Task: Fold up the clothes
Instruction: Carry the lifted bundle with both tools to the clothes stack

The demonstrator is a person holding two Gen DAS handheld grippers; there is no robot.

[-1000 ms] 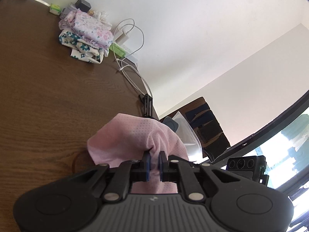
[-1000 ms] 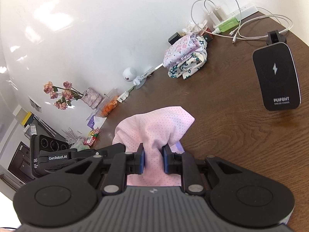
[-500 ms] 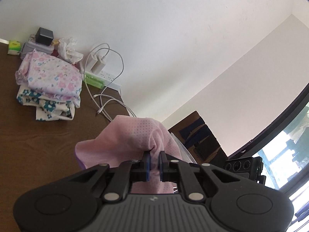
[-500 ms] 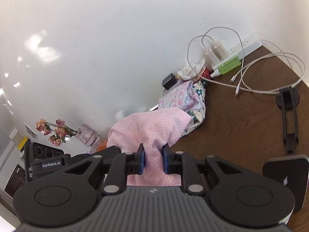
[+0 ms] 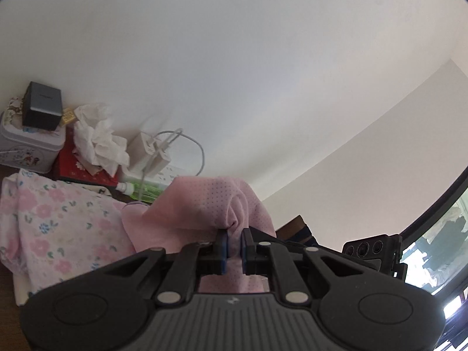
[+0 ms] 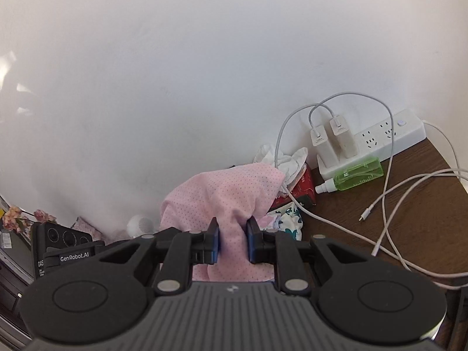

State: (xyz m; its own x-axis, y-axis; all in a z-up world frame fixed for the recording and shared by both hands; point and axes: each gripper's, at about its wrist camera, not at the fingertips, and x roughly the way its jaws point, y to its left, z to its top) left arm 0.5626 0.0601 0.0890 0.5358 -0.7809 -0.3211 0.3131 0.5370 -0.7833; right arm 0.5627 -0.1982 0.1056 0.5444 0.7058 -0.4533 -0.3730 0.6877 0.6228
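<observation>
A pink dotted garment [image 5: 204, 204] hangs folded between both grippers. My left gripper [image 5: 233, 238] is shut on one bunched edge of it. In the right wrist view the same pink garment [image 6: 231, 196] rises between the pads of my right gripper [image 6: 233, 234], which is shut on it. A stack of folded clothes, floral pink on top [image 5: 52, 228], lies just below and left of the held garment; its teal-flowered piece [image 6: 288, 216] peeks out beside the right gripper. The other gripper's camera block [image 6: 63, 242] shows at the left edge.
Against the wall stand a white power strip [image 6: 392, 137] with two chargers, a green spray bottle [image 6: 358, 174], a red tissue box [image 5: 84, 166], a tin [image 5: 29, 143] with a dark box on it, and loose white cables [image 6: 409, 199] on the brown table [image 6: 415, 234].
Both grippers have carried the pink garment across the table toward the wall; the stack of folded clothes and the power strip are now close in front.
</observation>
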